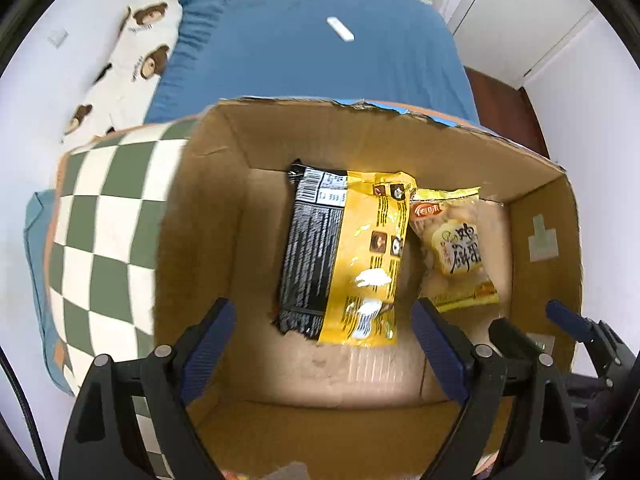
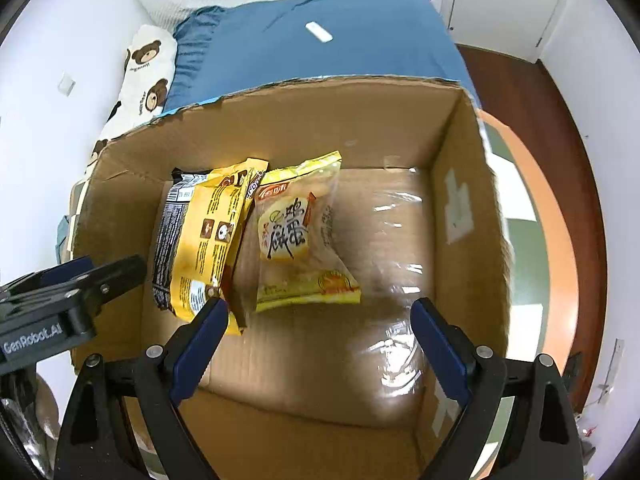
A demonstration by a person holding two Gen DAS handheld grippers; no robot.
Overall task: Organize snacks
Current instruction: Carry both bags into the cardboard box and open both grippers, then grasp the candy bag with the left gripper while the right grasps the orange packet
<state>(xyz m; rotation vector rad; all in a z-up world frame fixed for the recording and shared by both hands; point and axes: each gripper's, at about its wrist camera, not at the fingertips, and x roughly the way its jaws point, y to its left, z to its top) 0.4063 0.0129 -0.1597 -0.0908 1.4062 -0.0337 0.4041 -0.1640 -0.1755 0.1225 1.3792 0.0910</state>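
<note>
- Blue-padded fingers of the left gripper (image 1: pixel 323 320) fill the bottom of the left wrist view, spread wide and holding nothing, hovering over an open box (image 1: pixel 280 128).
- Two snacks lie flat on the box floor: a black-and-yellow packet (image 1: pixel 340 256) and, touching its right edge, a clear bun bag (image 1: pixel 456 248) with a yellow label.
- Off to the lower right of this view, the right gripper (image 1: pixel 532 324) hangs over the box's right side.
- Only this view shows the checked cushion (image 1: pixel 104 240) pressed against the box's left wall, with a blue bed (image 1: pixel 312 52) behind.

- Spread just as wide and just as empty, the right gripper (image 2: pixel 318 310) frames the right wrist view; its left finger (image 2: pixel 200 352) sits in front of the packet's (image 2: pixel 208 240) near corner, and I cannot tell whether they touch.
- Beside the packet, the bun bag (image 2: pixel 296 240) overlaps it slightly at the far end.
- Only this view shows shiny clear film (image 2: pixel 396 320) covering the right half of the box (image 2: pixel 340 100) floor, and the left gripper (image 2: pixel 76 280) coming in side-on at the left edge.

- Both snacks seem already placed. My guess at the risks: a finger catching the packet's corner and dragging it on lifting out, or the two grippers knocking together, being so near.
</note>
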